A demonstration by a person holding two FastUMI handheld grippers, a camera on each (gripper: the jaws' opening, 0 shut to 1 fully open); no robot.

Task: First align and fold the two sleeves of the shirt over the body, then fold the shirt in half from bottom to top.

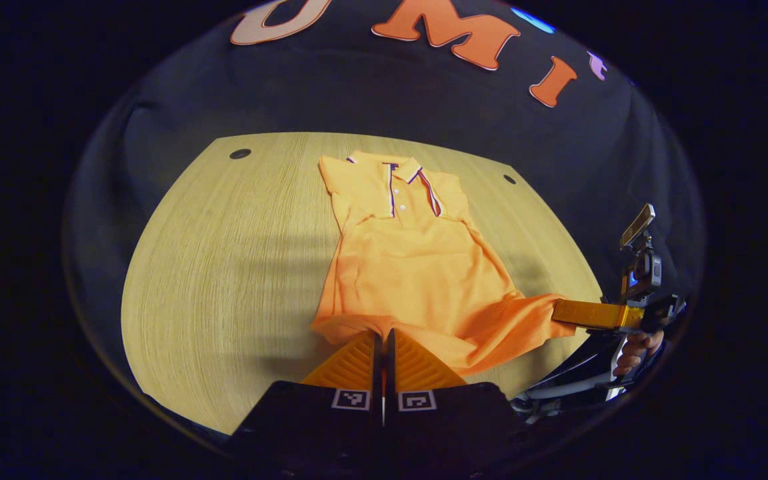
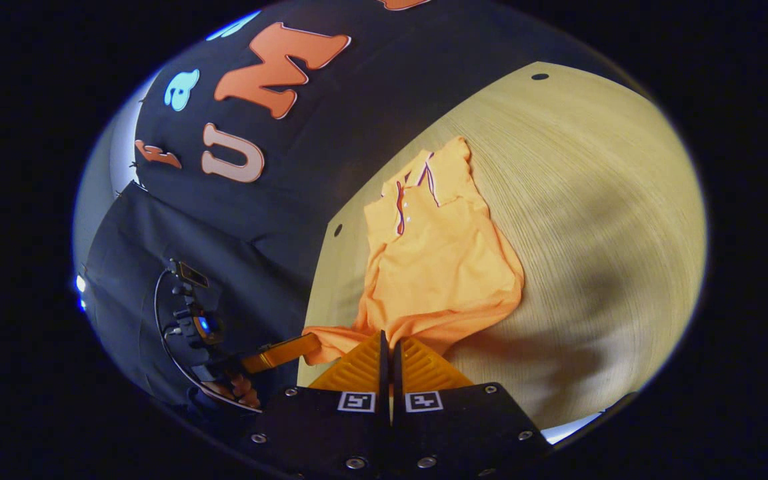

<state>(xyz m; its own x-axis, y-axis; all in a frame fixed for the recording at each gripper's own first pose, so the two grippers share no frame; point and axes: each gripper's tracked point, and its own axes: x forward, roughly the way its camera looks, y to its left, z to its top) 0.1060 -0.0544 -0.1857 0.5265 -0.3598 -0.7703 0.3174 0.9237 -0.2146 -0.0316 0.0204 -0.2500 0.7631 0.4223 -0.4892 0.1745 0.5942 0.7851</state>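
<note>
Lighting: dim booth, one warm pool of light falling from above on the table (image 1: 224, 267), its pale wood bright at centre and fading to near-black at the rim of both views; soft broad shadows lie across the wood, a band left of the shirt (image 1: 411, 260) in the left gripper view and a large dark patch to its right in the right gripper view. Picture quality: strong fisheye bending curves the table edge, centre fairly sharp, edges soft and dark, a small blue-white glare at the far left edge of the right gripper view.
</note>
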